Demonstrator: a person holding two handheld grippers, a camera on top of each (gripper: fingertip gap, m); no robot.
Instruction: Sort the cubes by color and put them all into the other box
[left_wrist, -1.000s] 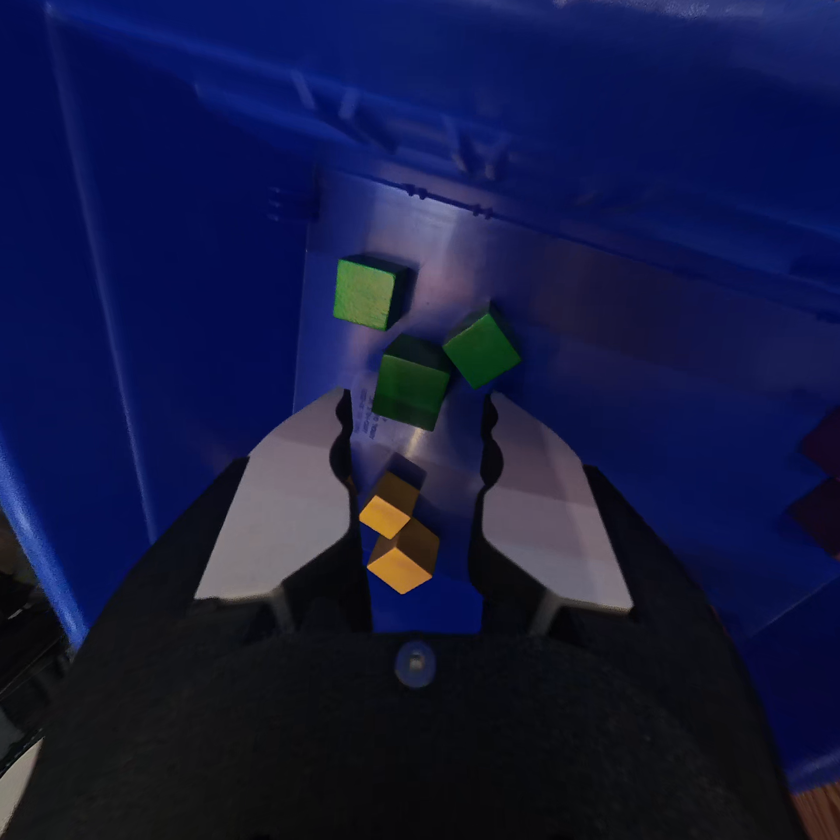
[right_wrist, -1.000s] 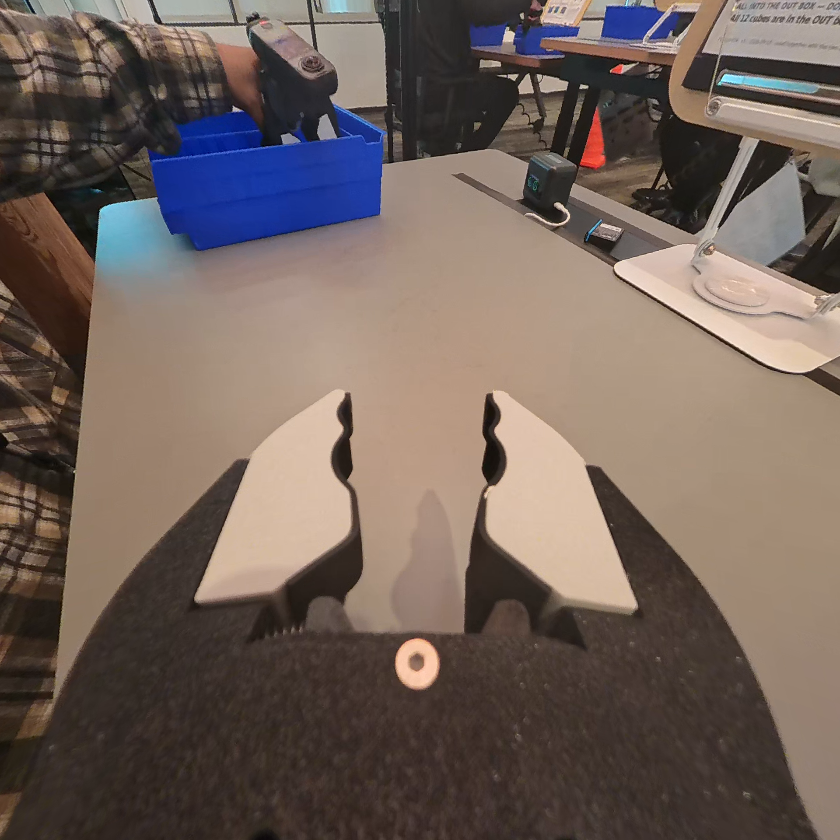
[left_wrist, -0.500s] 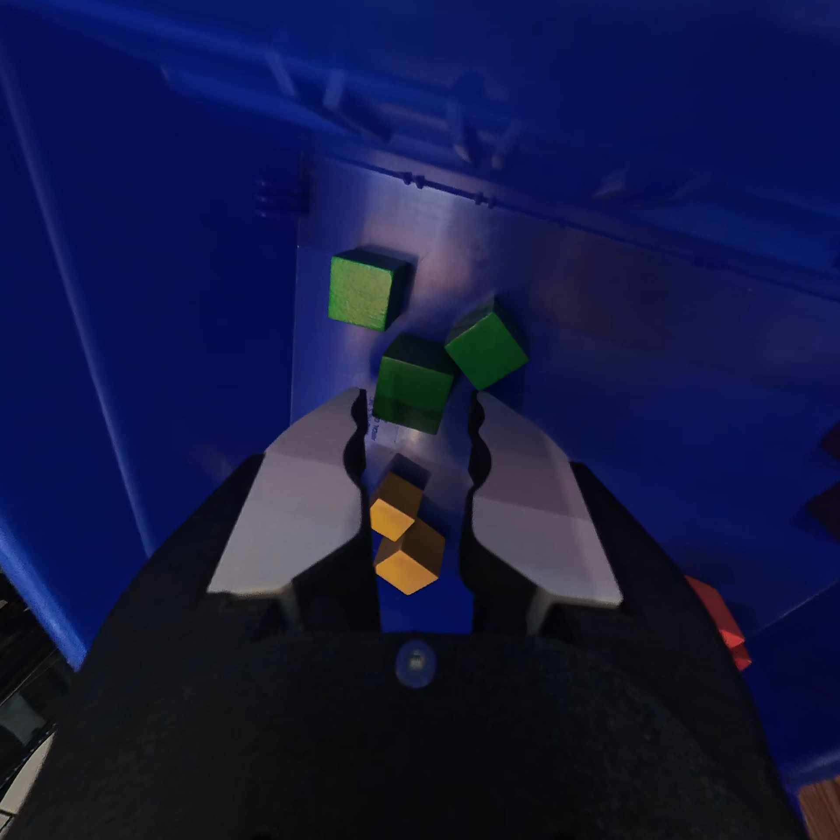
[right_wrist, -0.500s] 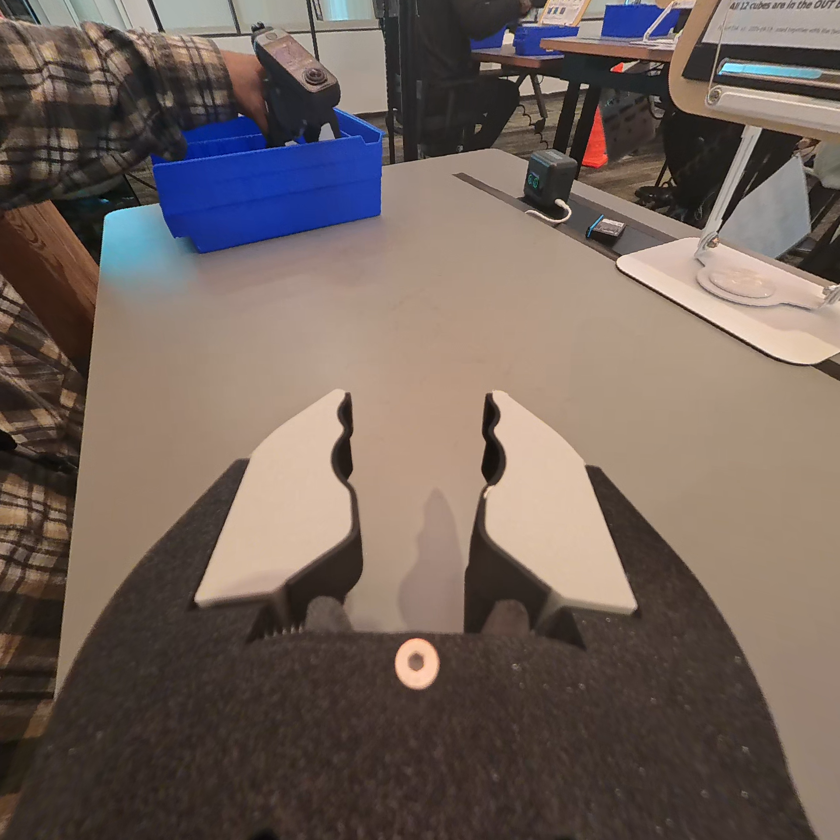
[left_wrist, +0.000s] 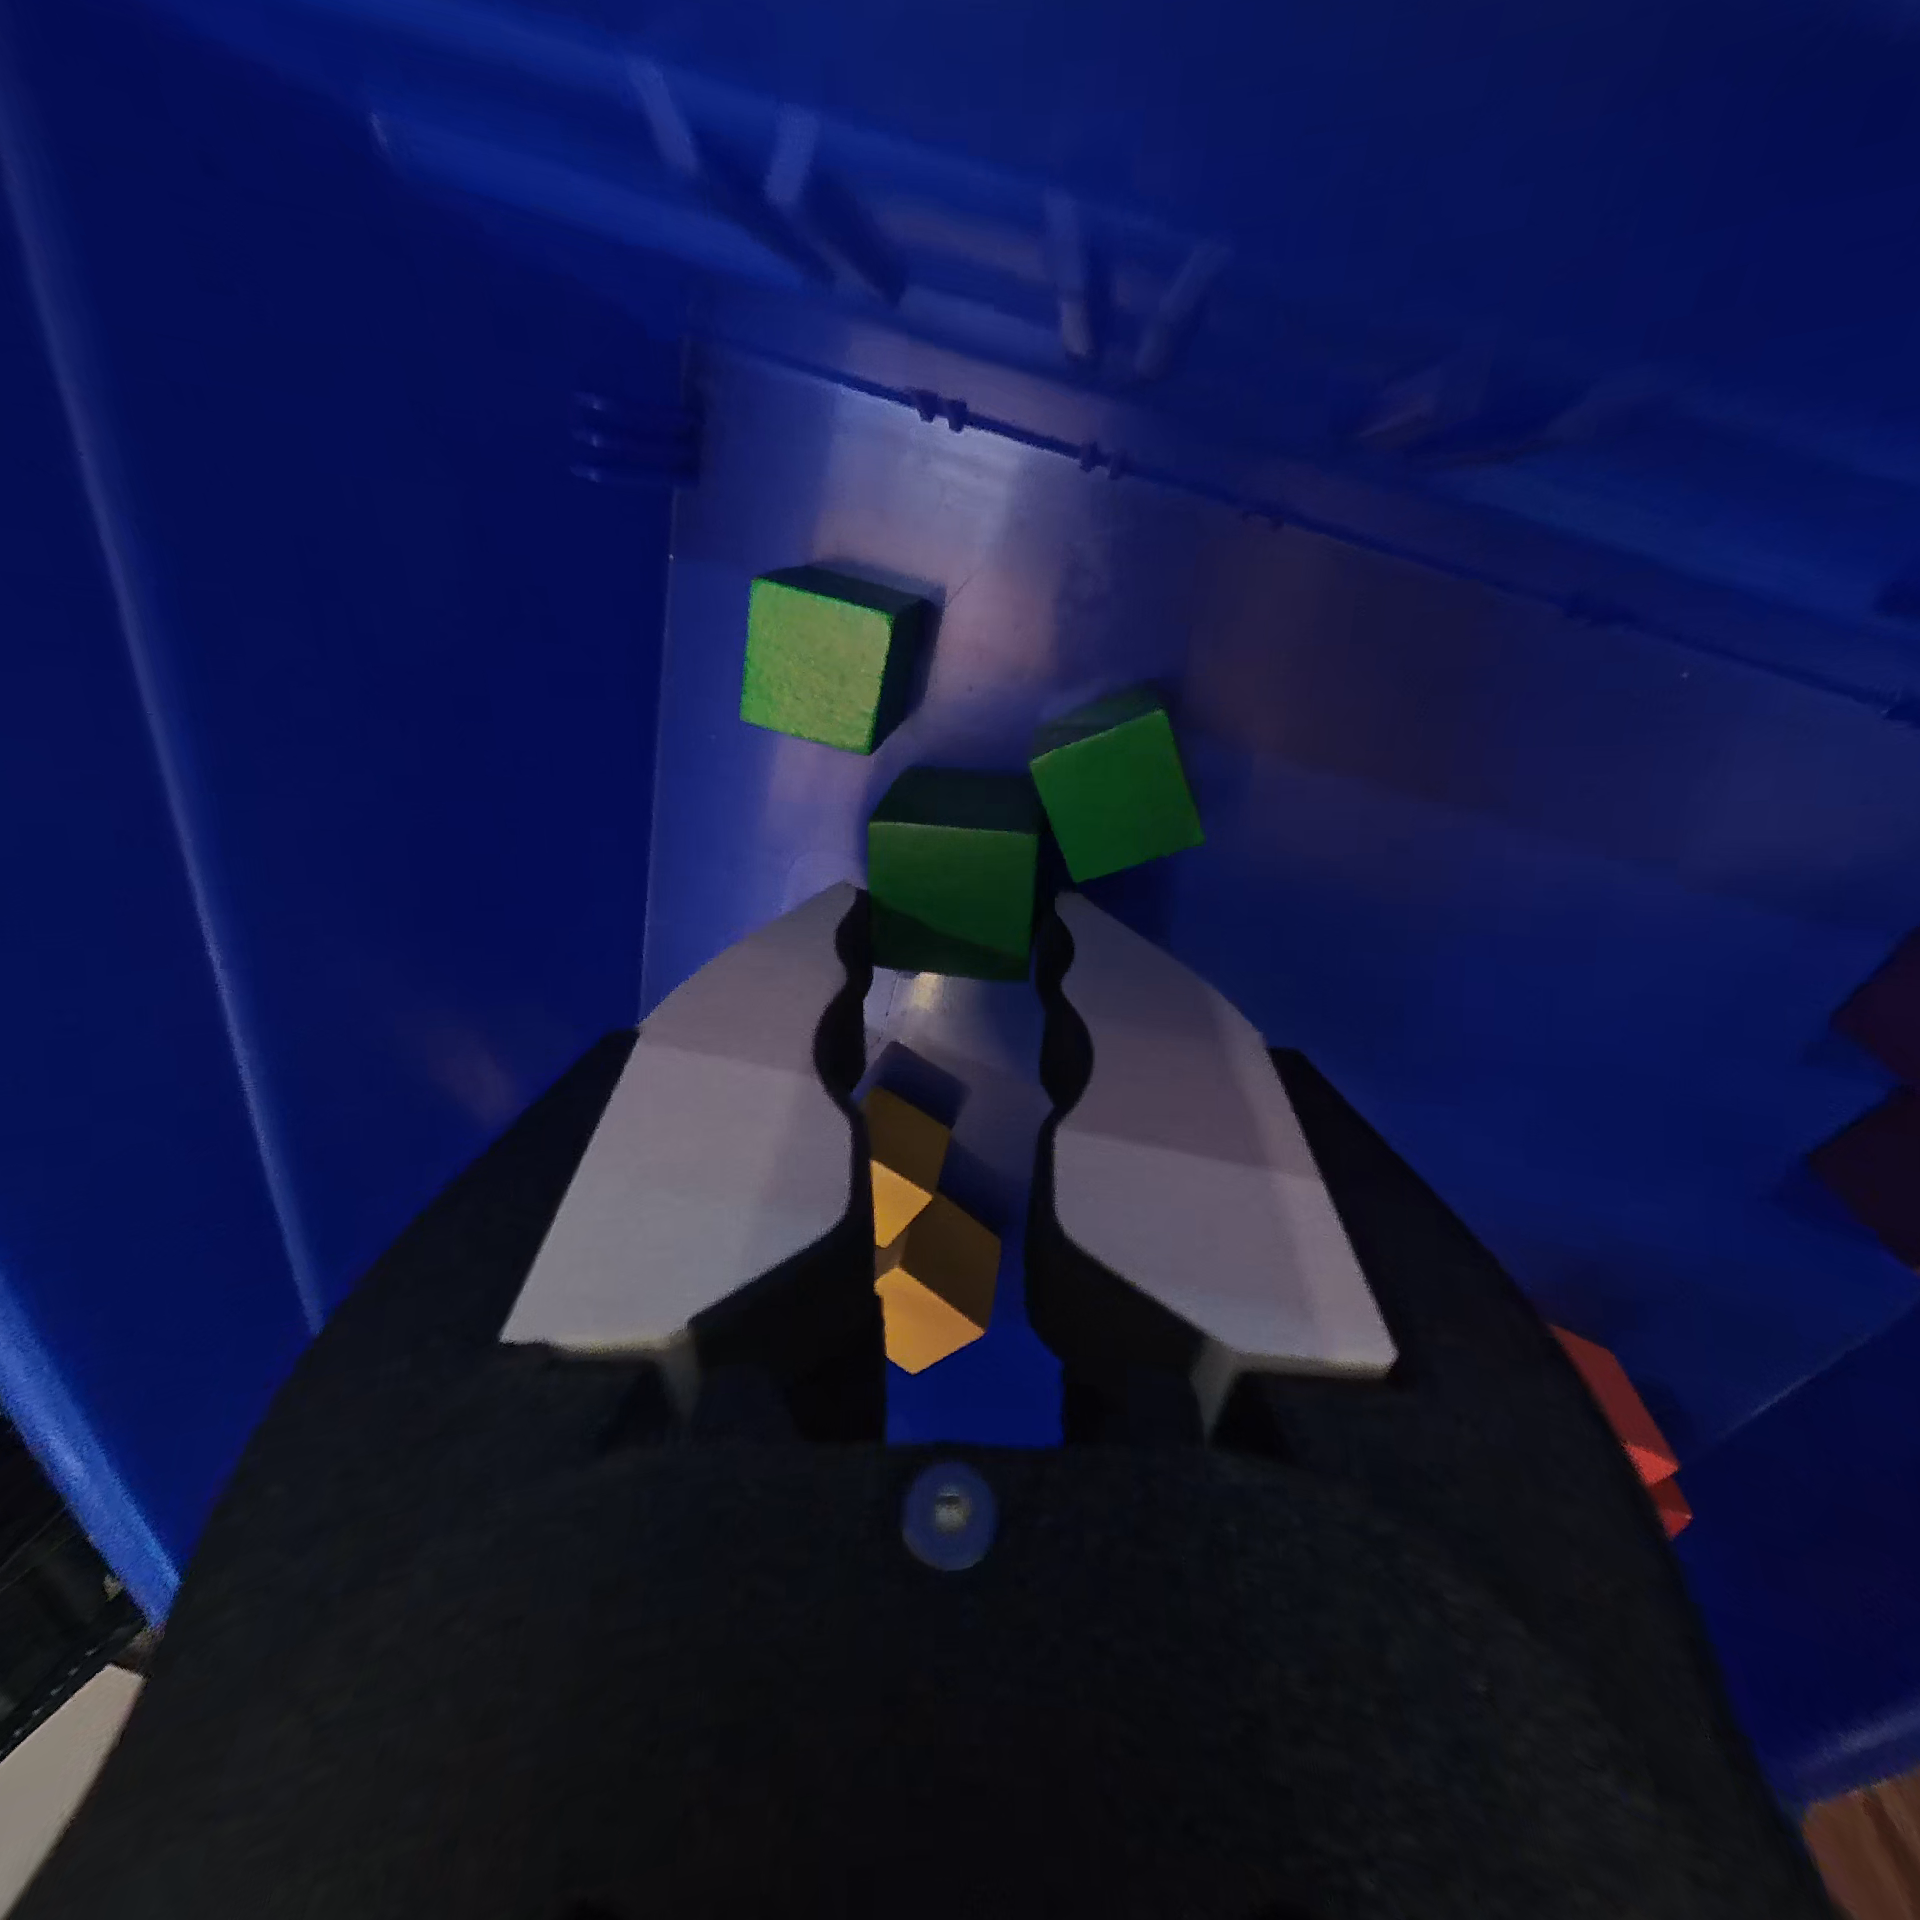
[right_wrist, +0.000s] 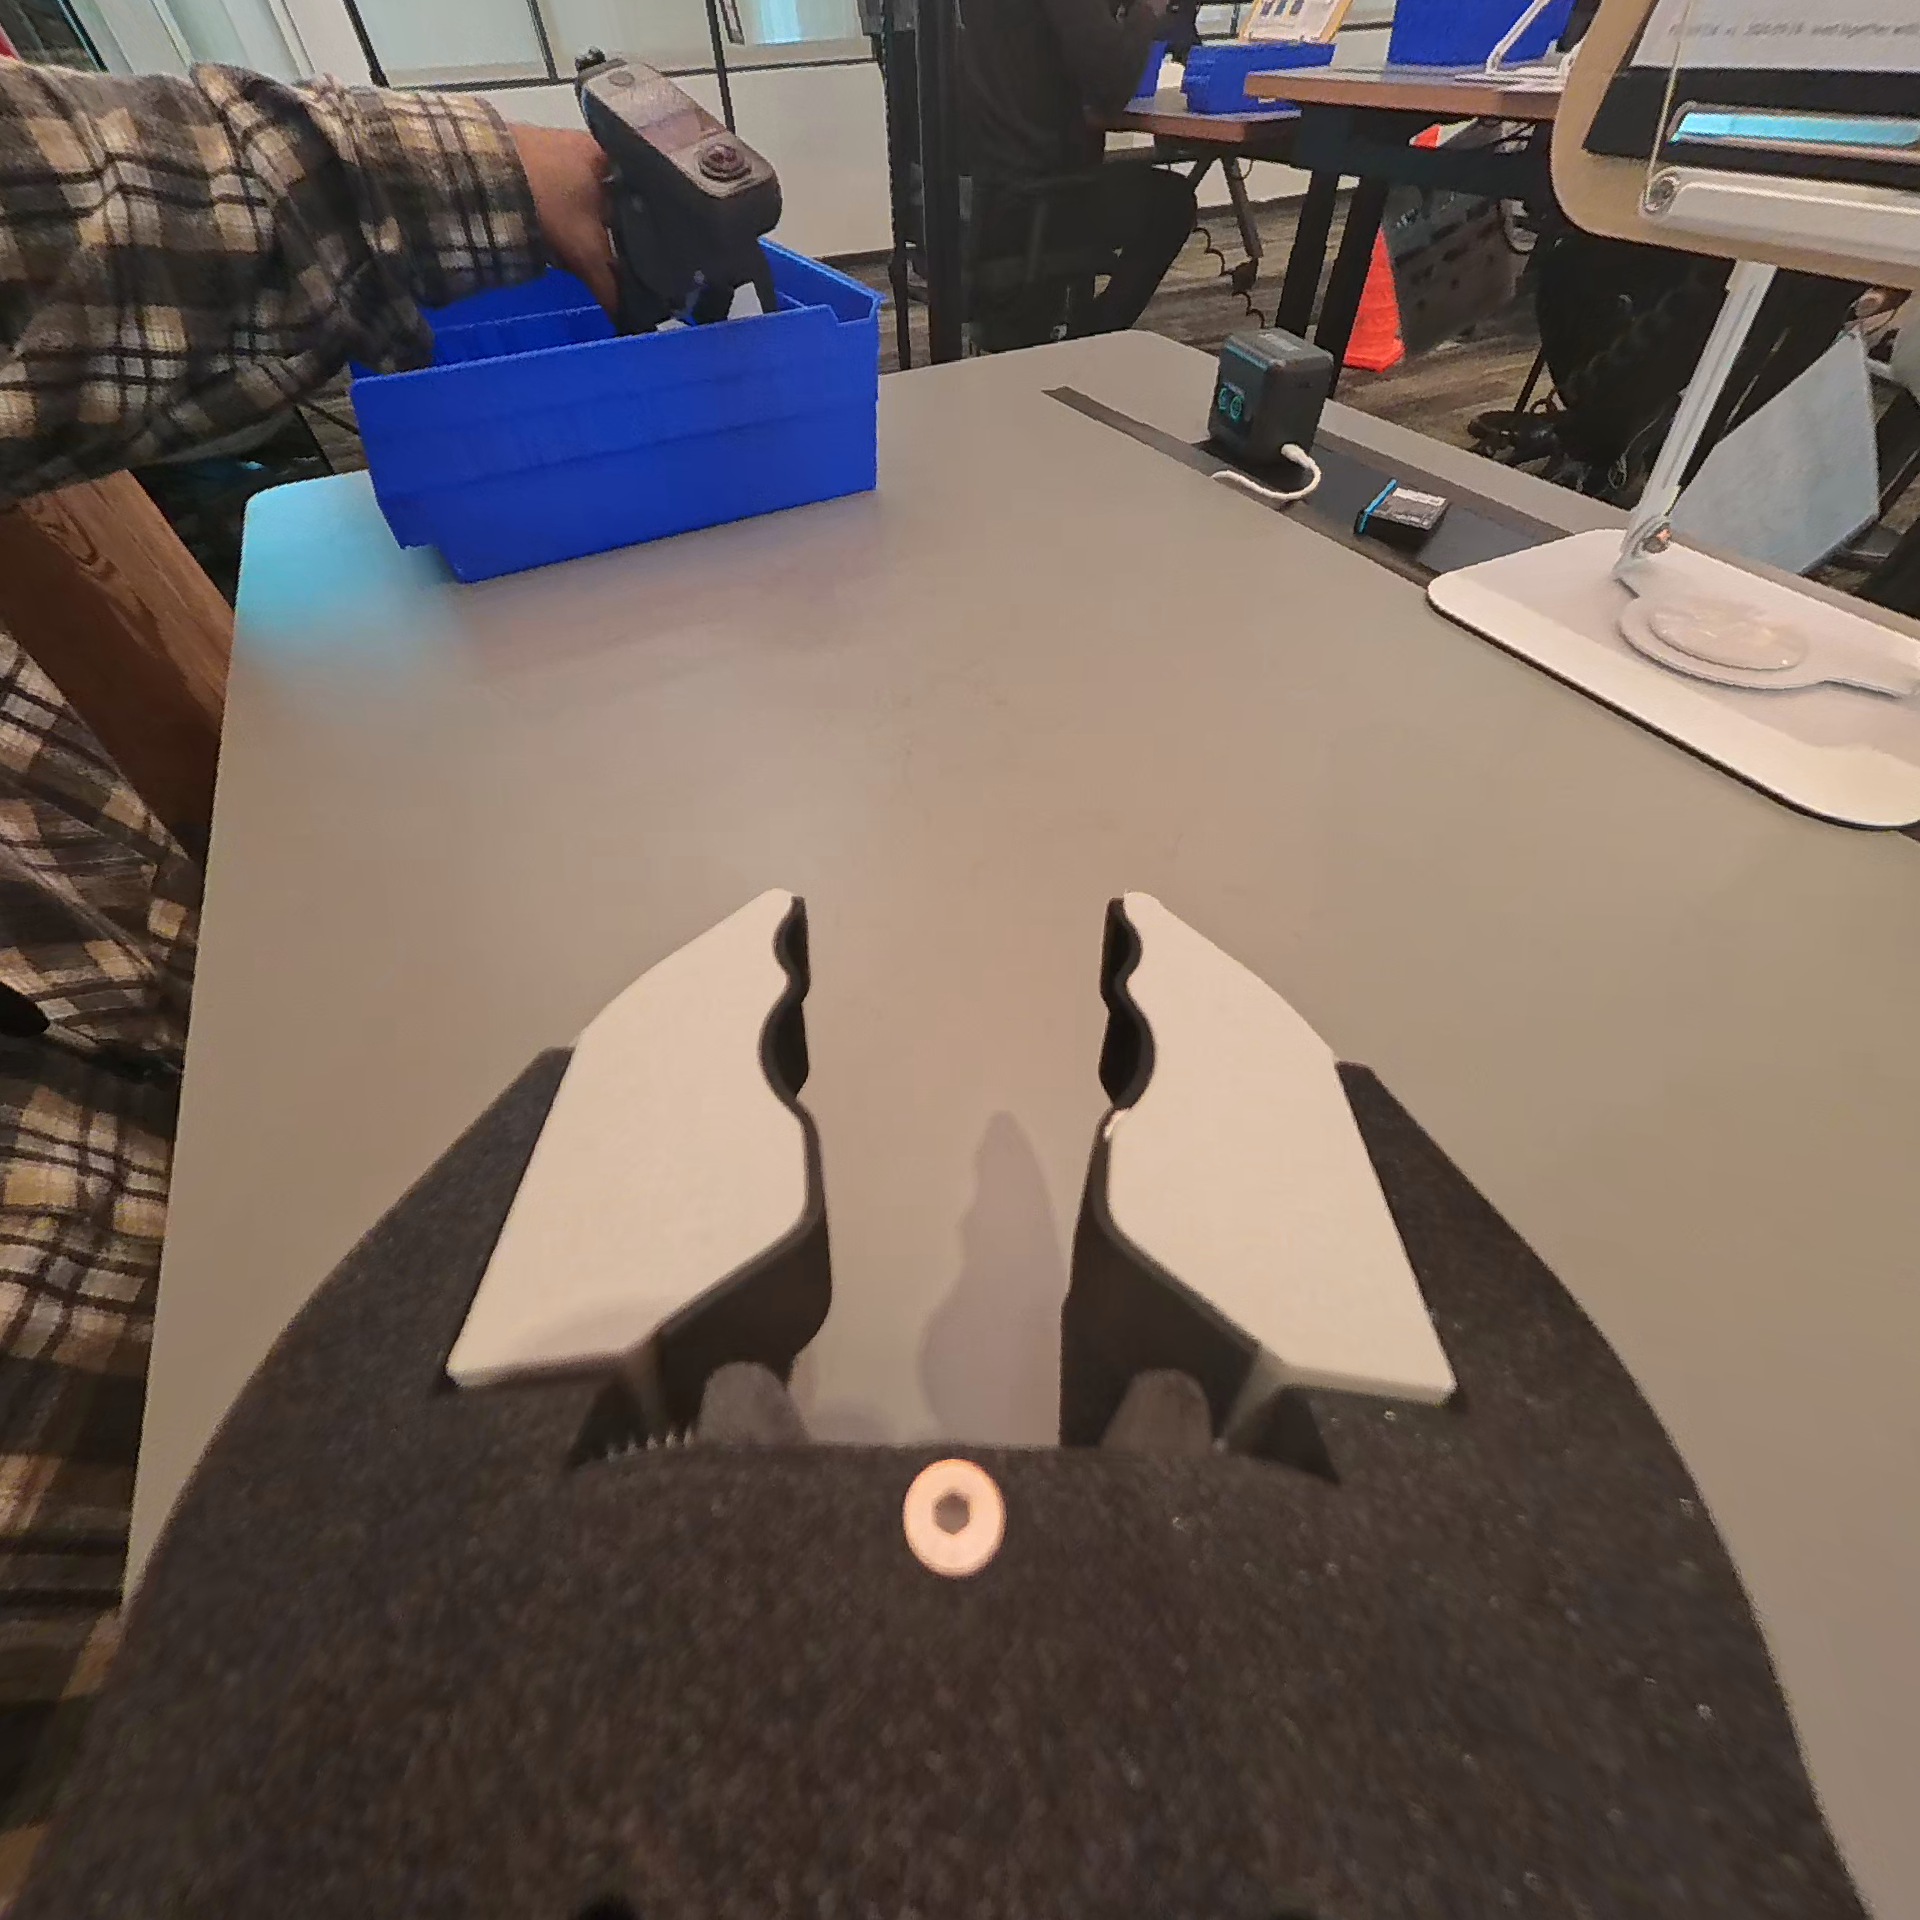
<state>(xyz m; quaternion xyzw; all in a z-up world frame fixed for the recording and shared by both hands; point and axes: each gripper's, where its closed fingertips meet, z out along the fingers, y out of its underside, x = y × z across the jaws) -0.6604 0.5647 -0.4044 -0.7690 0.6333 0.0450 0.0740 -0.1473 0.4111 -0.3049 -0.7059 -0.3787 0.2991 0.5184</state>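
In the left wrist view my left gripper (left_wrist: 951, 916) reaches down into a blue box (left_wrist: 416, 727). Its fingertips close on the sides of a dark green cube (left_wrist: 951, 883). Two more green cubes (left_wrist: 821, 665) (left_wrist: 1117, 795) lie just beyond it. Two yellow cubes (left_wrist: 930, 1299) lie on the box floor under the jaws. A red cube (left_wrist: 1626, 1439) and dark purple cubes (left_wrist: 1870, 1174) show at the right edge. My right gripper (right_wrist: 951, 914) is open and empty above the grey table (right_wrist: 935, 675). The box (right_wrist: 623, 447) stands at the table's far left.
A person's plaid sleeve (right_wrist: 208, 260) holds the left gripper's body (right_wrist: 675, 187) in the box. A white stand base (right_wrist: 1558, 665), a black device with a cable (right_wrist: 1268, 400) and a small black block (right_wrist: 1403, 509) sit at the table's right. A wooden edge (right_wrist: 104, 623) is at the left.
My left gripper's jaws have narrowed from wide open to touching the dark green cube's sides. The right gripper has stayed open and shifted only slightly.
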